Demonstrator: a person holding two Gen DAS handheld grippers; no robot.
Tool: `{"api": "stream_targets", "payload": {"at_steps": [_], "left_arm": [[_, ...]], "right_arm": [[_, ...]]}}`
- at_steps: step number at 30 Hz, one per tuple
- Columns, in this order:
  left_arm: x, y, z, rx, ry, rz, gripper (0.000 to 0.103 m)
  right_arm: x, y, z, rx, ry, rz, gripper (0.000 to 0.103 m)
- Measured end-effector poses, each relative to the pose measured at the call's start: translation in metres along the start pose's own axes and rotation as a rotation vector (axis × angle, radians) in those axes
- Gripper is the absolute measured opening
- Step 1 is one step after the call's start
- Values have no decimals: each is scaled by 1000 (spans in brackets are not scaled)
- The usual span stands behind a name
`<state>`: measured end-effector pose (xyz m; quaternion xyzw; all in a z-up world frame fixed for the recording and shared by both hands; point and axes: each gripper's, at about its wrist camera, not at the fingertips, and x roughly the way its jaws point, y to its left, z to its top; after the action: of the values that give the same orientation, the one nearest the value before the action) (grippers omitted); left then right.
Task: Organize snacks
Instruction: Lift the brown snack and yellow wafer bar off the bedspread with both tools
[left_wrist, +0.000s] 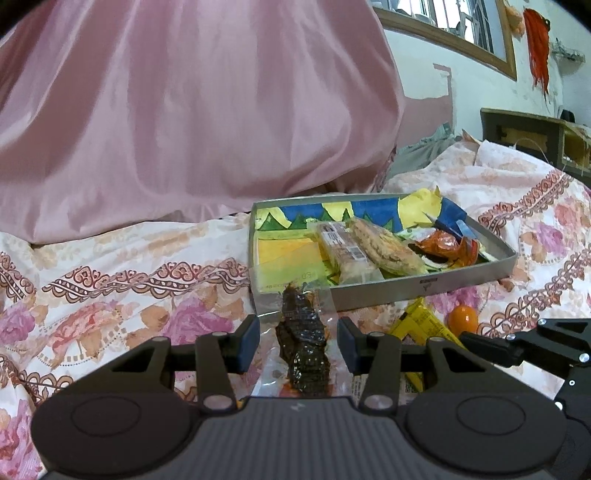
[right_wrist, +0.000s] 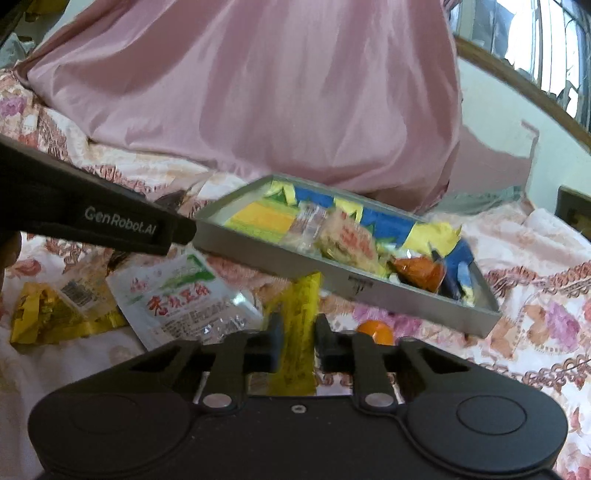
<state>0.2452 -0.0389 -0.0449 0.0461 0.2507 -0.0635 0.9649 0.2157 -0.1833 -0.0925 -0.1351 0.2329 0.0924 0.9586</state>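
Observation:
A grey metal tray (left_wrist: 406, 291) with a colourful paper lining lies on the flowered bedspread and holds several wrapped snacks. My left gripper (left_wrist: 297, 341) is shut on a clear packet of dark snack (left_wrist: 303, 332), its pads on the wrapper's two edges; the packet's far end reaches the tray's near wall. In the right wrist view the tray (right_wrist: 369, 291) sits ahead, and my right gripper (right_wrist: 298, 343) is shut on a long yellow snack packet (right_wrist: 295, 314) just in front of it. The left gripper's fingers (right_wrist: 177, 232) cross that view toward the tray's left corner.
An orange ball-like thing (right_wrist: 380, 332) lies by the tray's near wall. A white packet with red lettering (right_wrist: 177, 299) and a gold packet (right_wrist: 48, 314) lie on the bedspread to the left. A big pink satin bundle (left_wrist: 184, 110) rises behind the tray.

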Motion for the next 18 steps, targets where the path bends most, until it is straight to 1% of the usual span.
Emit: {"api": "stream_targets", "payload": {"at_steps": [3,4,5,6,8,9,11,14,16,18], "left_arm": [[3,1,-5,-5,26,6,50],[3,2,-6,-7,31,9,50],[4,2,-7,-6,32,11,50],[3,3,-7,-4,31,13,50],[3,4,-7,-7,31,13,50],[3,5,-7,-10,30,15,50],[3,6,-7,-16,30,15,50],[4,7,-6,-18,31,18,50],[4,6,-6,-18,32,20,50],[3,5,-5,-17,31,22,50]], "right_arm": [[4,-6,-2,42,33,16,28],[6,-7,-2,54,46,23,32],[7,-9,-4,72,55,34,39],[9,-10,-5,96,67,50,42],[13,-11,-6,121,83,66,55],[16,-11,-7,129,98,75,57],[22,-10,-10,133,115,80,58],[25,-7,-9,130,111,81,58],[27,-8,-9,136,114,92,53],[26,-8,-9,142,116,93,52]]}}
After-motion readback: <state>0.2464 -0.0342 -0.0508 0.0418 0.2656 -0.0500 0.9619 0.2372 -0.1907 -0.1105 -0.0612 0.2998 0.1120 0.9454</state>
